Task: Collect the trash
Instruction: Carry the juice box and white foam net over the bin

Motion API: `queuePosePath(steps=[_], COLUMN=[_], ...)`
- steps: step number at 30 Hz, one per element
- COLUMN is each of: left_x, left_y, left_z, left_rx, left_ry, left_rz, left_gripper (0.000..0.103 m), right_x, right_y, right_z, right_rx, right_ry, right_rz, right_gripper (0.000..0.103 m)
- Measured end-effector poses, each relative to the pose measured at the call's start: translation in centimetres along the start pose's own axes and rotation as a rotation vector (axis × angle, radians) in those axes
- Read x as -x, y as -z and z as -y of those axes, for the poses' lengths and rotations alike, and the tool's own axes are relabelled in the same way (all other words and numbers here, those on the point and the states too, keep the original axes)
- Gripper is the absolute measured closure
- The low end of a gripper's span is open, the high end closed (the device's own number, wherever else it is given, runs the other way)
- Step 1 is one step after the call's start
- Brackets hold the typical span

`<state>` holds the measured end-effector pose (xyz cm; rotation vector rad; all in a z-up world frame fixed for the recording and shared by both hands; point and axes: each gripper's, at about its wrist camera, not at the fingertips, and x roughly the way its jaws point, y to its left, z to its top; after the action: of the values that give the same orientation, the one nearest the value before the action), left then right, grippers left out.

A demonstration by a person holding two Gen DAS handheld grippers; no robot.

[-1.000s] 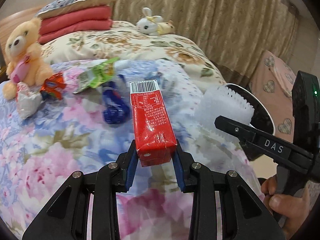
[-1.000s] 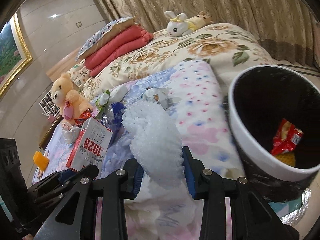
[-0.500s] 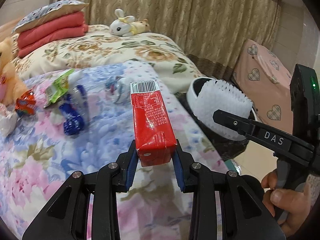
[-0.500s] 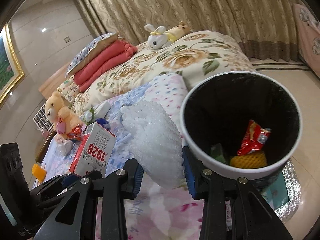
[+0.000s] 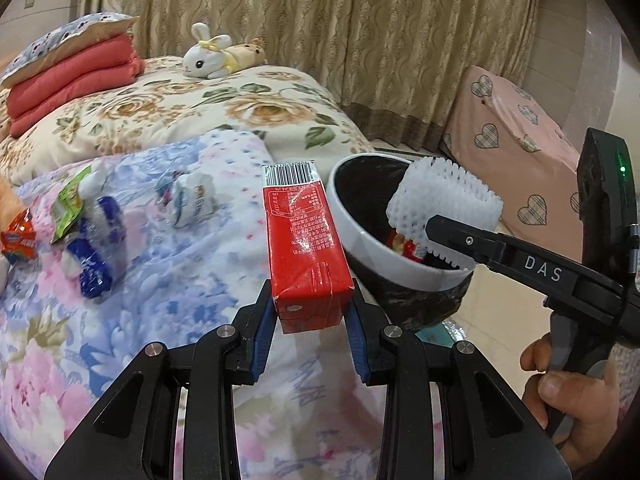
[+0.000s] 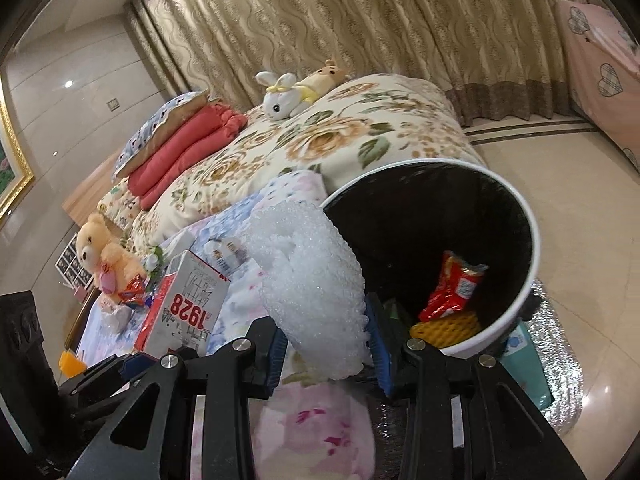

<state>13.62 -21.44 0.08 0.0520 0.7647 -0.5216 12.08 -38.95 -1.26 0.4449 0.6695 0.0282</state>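
Observation:
My left gripper [image 5: 310, 314] is shut on a red drink carton [image 5: 304, 240], held upright over the flowered blanket just left of the bin [image 5: 384, 250]. The same carton [image 6: 188, 304] shows its white "1928" side in the right wrist view. My right gripper [image 6: 326, 344] is shut on a white foam net sleeve [image 6: 312, 280]. That sleeve [image 5: 444, 196] hangs above the near rim of the bin [image 6: 524, 216], which is white with a black liner. Inside lie a red snack wrapper [image 6: 452, 284] and a yellow foam net [image 6: 448, 328].
On the blanket lie a blue wrapper [image 5: 96, 248], a green wrapper [image 5: 70, 200], a white crumpled packet [image 5: 188, 196] and an orange wrapper [image 5: 18, 236]. A teddy bear [image 6: 100, 252], a plush rabbit [image 5: 208, 56] and folded red quilts [image 5: 72, 80] sit farther back. A hand [image 5: 572, 400] grips the right tool.
Both grippers have swung right toward the bin with their loads. The bin now fills more of both views, and the foam sleeve has come over its rim.

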Motion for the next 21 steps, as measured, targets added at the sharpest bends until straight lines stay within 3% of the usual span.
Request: queuePosePath(steps=[21], left_x=[-3.0], left_y=[-2.9], left_z=[3.7], left_rx=[-0.080], left_ry=[0.038], left_rz=[-0.002], left_gripper=[0.073], right_x=[0.2], right_y=[-1.9], right_z=[4.4], right_rx=[-0.054], right_ry=[0.057], right_rz=[0.009], right_gripper=[0.064])
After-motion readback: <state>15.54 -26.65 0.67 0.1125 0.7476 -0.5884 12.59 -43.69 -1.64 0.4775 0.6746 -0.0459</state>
